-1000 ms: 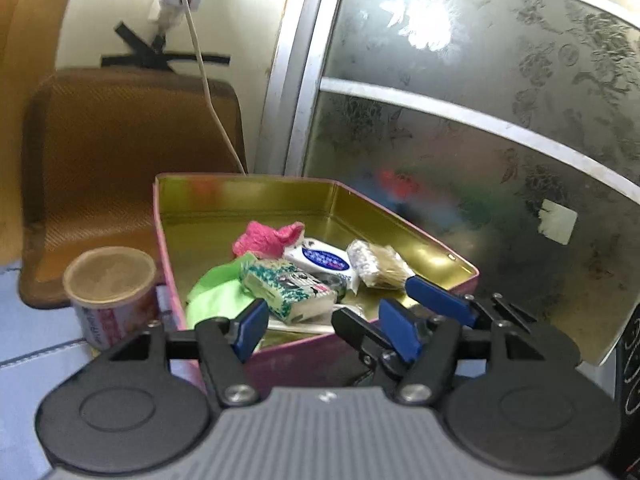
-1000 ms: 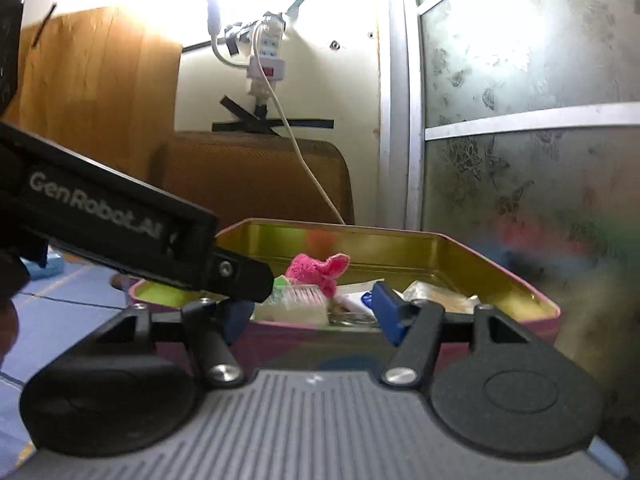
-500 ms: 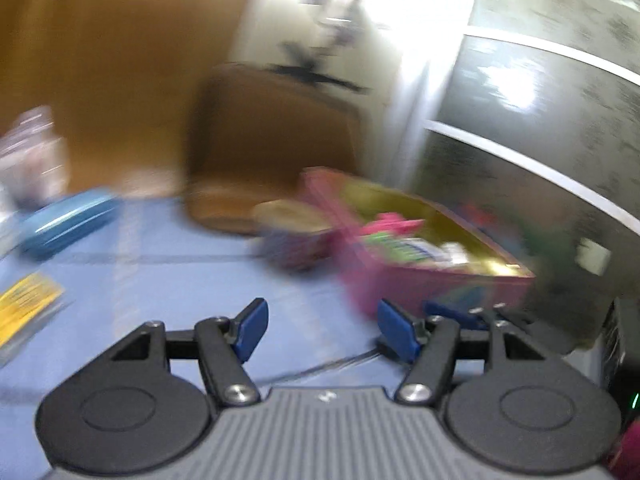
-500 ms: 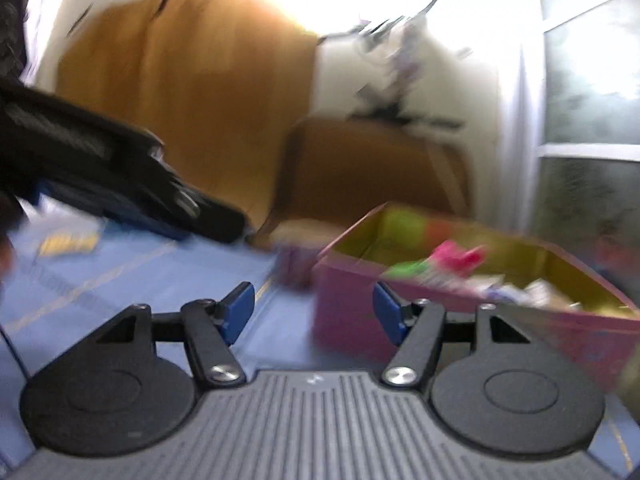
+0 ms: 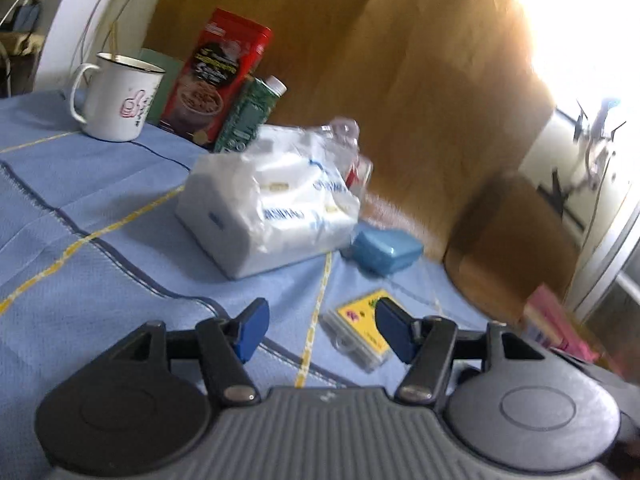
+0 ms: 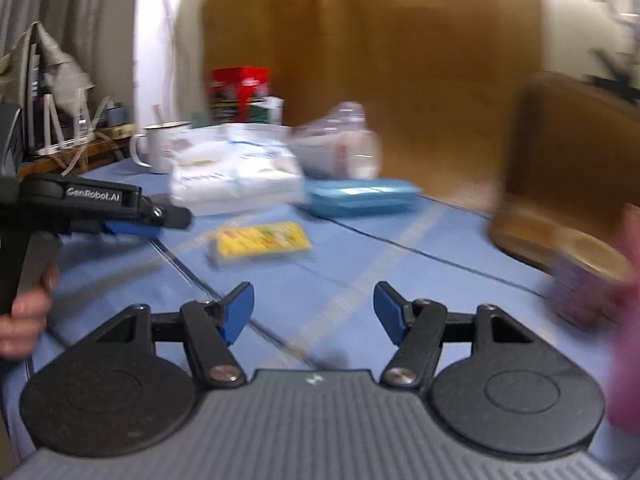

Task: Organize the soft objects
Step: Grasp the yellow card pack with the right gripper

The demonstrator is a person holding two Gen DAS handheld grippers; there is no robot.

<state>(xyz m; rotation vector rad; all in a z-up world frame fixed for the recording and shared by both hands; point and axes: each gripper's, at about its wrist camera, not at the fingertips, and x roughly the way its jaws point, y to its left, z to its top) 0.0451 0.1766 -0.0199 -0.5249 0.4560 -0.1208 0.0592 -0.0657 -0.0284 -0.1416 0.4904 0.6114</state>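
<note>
Left wrist view: my left tongs (image 5: 320,330) stand apart with nothing between the blue pads, having just been narrowing, above the desk under its blue cloth with yellow stripes (image 5: 100,272). Just past the right pad lies a small yellow-labelled clear-wrapped packet (image 5: 356,328), flat on the cloth. Farther on: a white plastic-wrapped tissue pack (image 5: 268,208), a blue oblong plastic case (image 5: 386,250) just beside it, a white enamel mug with a thumbs-up print (image 5: 116,98), a red printed tin (image 5: 218,80), a green carton with a white cap (image 5: 248,114). The pink tin box (image 5: 556,322) shows only as a blurred edge at far right. Right wrist view, blurred: my right tongs (image 6: 314,314) are parted and empty, having just been widening. The yellow packet (image 6: 262,242) lies ahead, the tissue pack (image 6: 236,168) and blue case (image 6: 362,196) behind it; my left hand (image 6: 24,320) holds the other tongs (image 6: 160,220) at left.
</note>
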